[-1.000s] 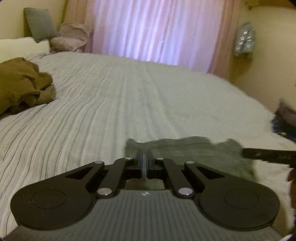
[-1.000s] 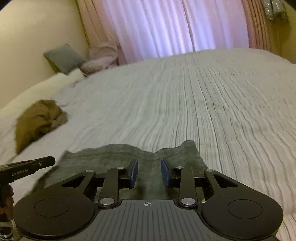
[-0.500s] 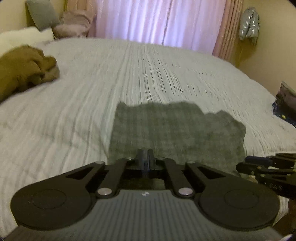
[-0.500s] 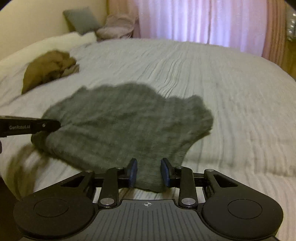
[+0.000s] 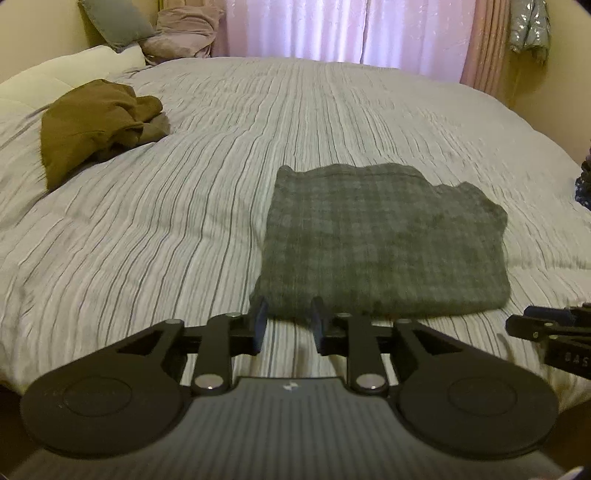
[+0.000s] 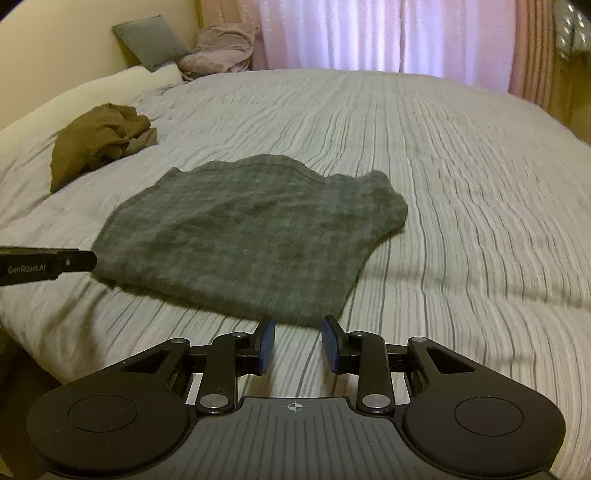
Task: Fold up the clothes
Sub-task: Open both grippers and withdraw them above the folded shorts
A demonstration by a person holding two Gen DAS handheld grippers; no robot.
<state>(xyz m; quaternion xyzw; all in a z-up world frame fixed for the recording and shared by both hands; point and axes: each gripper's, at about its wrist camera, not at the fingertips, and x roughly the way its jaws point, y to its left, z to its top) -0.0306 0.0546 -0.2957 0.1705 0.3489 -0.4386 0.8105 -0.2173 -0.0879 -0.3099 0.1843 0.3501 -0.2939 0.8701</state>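
Observation:
A folded grey checked garment [image 5: 384,240] lies flat on the striped bed cover [image 5: 177,206]; it also shows in the right wrist view [image 6: 251,236]. My left gripper [image 5: 289,322] is open and empty, just short of the garment's near left edge. My right gripper [image 6: 298,341] is open and empty, just short of the garment's near right edge. The right gripper's tip shows at the right edge of the left wrist view [image 5: 543,326]. The left gripper's tip shows at the left of the right wrist view [image 6: 48,264].
A crumpled brown garment [image 5: 96,122] lies at the far left of the bed, also in the right wrist view [image 6: 99,142]. Pillows [image 5: 114,24] lean on the headboard wall. Pink curtains [image 5: 343,29] hang behind the bed. The bed's near edge lies close below both grippers.
The left gripper was shut on the grey garment's edge and has opened, letting it go. Both grippers have drawn back from the garment, which now lies folded flat on the bed.

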